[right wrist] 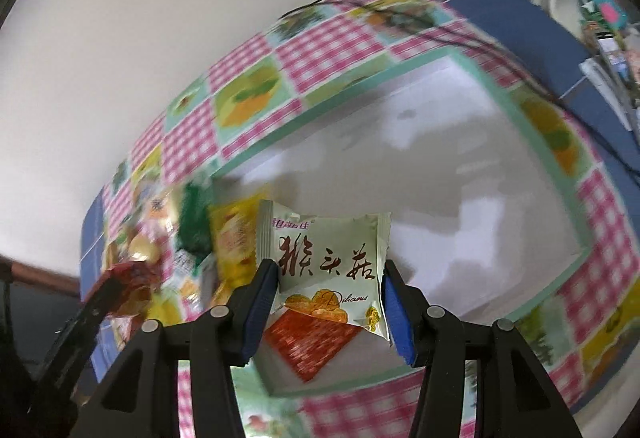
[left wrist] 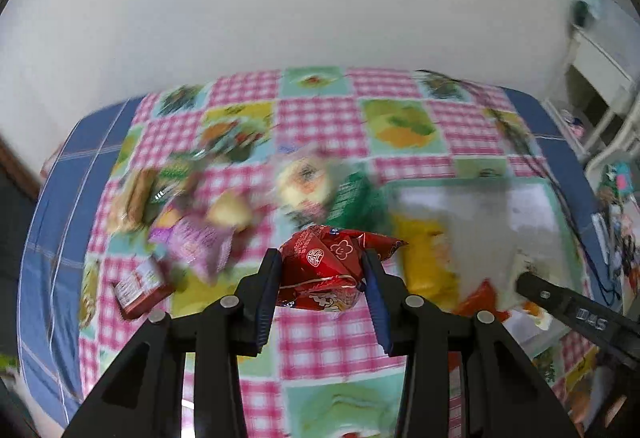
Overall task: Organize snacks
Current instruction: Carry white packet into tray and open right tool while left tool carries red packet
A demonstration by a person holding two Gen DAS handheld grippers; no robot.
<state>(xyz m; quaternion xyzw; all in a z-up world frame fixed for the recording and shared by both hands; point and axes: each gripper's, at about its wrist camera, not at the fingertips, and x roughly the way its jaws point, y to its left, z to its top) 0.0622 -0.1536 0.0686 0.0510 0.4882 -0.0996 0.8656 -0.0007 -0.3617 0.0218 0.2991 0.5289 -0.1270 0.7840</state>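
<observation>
My left gripper point(left wrist: 325, 270) clamps a red packet point(left wrist: 328, 266) above the bench point(left wrist: 320, 350); right gripper point(right wrist: 330, 288) clamps a pale packet point(right wrist: 328, 258) over the tray's point(right wrist: 532, 141) near edge. Tray floor mostly free; snack pile point(left wrist: 192, 213) crowds its left edge.

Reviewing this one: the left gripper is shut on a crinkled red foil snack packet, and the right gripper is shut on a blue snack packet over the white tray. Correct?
Not quite. The right gripper is shut on a pale green snack packet with brown lettering, not a blue one; the right wrist view shows it. The rest holds: the left gripper is shut on the crinkled red foil snack packet, and the white tray lies below.
</observation>
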